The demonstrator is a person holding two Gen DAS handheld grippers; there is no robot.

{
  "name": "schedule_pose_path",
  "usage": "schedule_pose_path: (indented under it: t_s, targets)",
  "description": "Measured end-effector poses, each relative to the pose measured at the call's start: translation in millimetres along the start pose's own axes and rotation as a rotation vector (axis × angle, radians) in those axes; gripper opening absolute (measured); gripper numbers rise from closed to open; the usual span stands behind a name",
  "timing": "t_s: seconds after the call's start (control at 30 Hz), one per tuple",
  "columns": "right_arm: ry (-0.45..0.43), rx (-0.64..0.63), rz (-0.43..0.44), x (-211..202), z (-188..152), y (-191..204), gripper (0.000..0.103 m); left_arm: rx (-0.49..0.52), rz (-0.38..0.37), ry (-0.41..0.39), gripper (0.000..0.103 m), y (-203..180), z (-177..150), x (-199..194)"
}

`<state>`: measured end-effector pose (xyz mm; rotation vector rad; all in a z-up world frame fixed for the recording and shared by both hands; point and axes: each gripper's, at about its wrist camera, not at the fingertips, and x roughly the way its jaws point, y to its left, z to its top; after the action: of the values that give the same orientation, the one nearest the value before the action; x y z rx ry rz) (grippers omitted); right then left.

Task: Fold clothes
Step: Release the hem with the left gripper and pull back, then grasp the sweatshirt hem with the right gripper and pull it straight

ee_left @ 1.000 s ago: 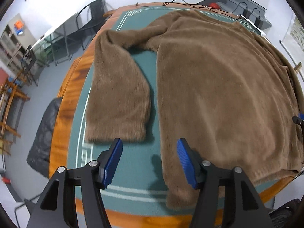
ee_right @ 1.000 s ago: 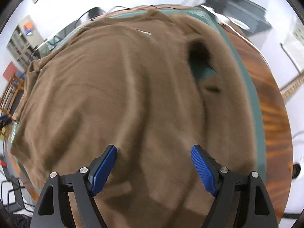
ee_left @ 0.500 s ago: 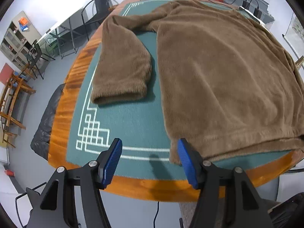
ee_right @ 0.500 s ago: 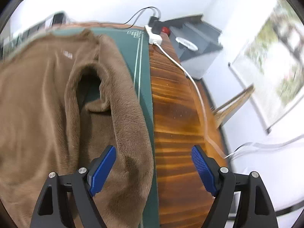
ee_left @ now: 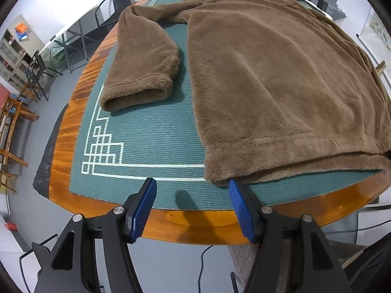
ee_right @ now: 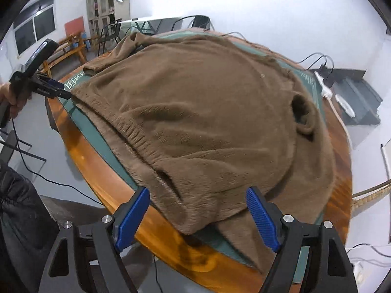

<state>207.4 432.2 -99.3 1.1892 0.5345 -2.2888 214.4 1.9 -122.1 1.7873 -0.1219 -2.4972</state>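
Sweater, brown fleece, flat on green mat over round wooden surface, one sleeve lying at 10 o'clock. Left tongs, half-open and empty, have drawn back from the body to the hem's near corner at 6 o'clock. Right tongs, wide and empty, have swung from the 3 o'clock edge to the opposite hem corner; a two-corner lift for the first fold looks next.

Brown sweater lies flat on the green mat covering the bench. Left gripper, jaws apart, hovers at the sweater's hem corner.
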Motion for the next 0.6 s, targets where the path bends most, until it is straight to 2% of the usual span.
schedule_pose_path:
  t_s: [0.07,0.17,0.23,0.27,0.33,0.4,0.5,0.6]
  targets:
    - [0.022,-0.011,-0.043,5.6,-5.0,1.5,0.082,0.000,-0.007,-0.009,0.066,-3.3,-2.7,-1.2]
    - [0.033,-0.041,-0.122,11.9,-4.2,1.1,0.073,-0.002,-0.015,-0.020,0.068,-6.4,-6.2,-3.5]
    - [0.038,-0.060,-0.176,19.3,2.9,1.5,0.055,-0.010,-0.020,-0.025,0.070,-7.0,-9.7,-4.4]
    - [0.038,-0.069,-0.194,21.7,6.9,2.4,0.051,-0.015,-0.023,-0.024,0.070,-6.6,-11.4,-4.5]
    - [0.041,-0.077,-0.196,26.1,12.5,4.1,0.039,-0.028,-0.030,-0.017,0.070,-7.1,-15.9,-2.7]
    - [0.041,-0.084,-0.193,30.9,17.4,7.5,0.035,-0.035,-0.033,-0.011,0.070,-8.3,-21.8,-1.4]
    - [0.012,-0.076,-0.215,24.2,19.1,10.1,0.021,-0.050,-0.041,-0.014,0.070,-9.3,-29.4,-0.9]
    - [-0.039,-0.008,-0.258,6.9,19.6,-0.8,0.018,-0.092,-0.053,-0.022,0.070,-8.3,-29.8,2.0]
